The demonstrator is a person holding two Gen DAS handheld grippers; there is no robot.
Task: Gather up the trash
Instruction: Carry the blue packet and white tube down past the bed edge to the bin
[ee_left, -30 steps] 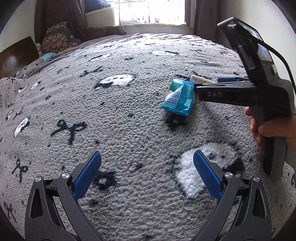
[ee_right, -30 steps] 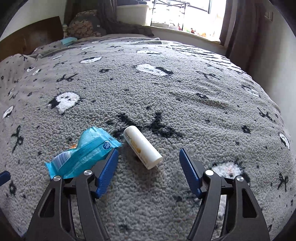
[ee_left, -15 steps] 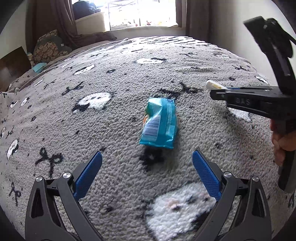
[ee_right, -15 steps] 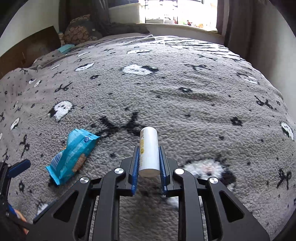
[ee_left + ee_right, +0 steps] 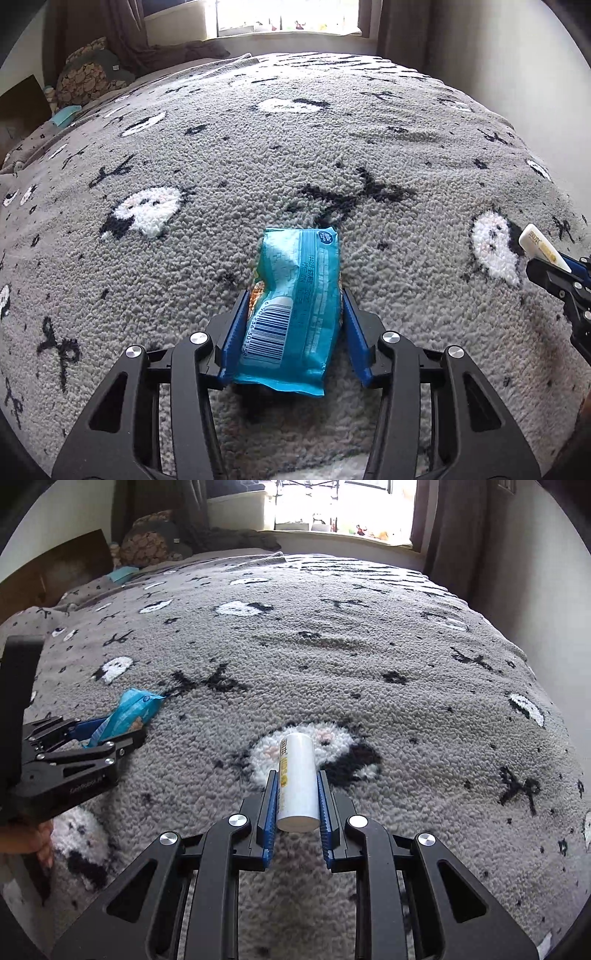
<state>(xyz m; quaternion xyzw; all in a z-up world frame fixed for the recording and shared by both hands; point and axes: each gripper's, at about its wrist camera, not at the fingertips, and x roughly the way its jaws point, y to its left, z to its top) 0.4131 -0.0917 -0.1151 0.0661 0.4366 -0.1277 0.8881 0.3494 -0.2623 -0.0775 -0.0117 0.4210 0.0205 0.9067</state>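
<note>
A blue snack wrapper (image 5: 299,266) with a barcode lies on the grey patterned blanket (image 5: 221,166). My left gripper (image 5: 294,293) straddles it. Its jaws are closing, and the blue pads touch the wrapper's two long sides. In the right wrist view the same wrapper (image 5: 135,709) sticks out of the left gripper (image 5: 110,734) at the left edge. My right gripper (image 5: 296,775) is shut on a white tube (image 5: 299,753), held lengthwise just above the blanket. That tube (image 5: 541,249) also shows at the right edge of the left wrist view.
The blanket covers a bed, with a patterned pillow (image 5: 88,77) and a wooden headboard (image 5: 55,576) at the far left. A window (image 5: 332,502) with curtains is at the far end. A pale wall (image 5: 480,55) runs along the right side. A hand (image 5: 33,840) grips the left tool.
The left gripper moved up to the wrapper and its jaws came in around it. The right gripper shut on the tube and carried it off to the right.
</note>
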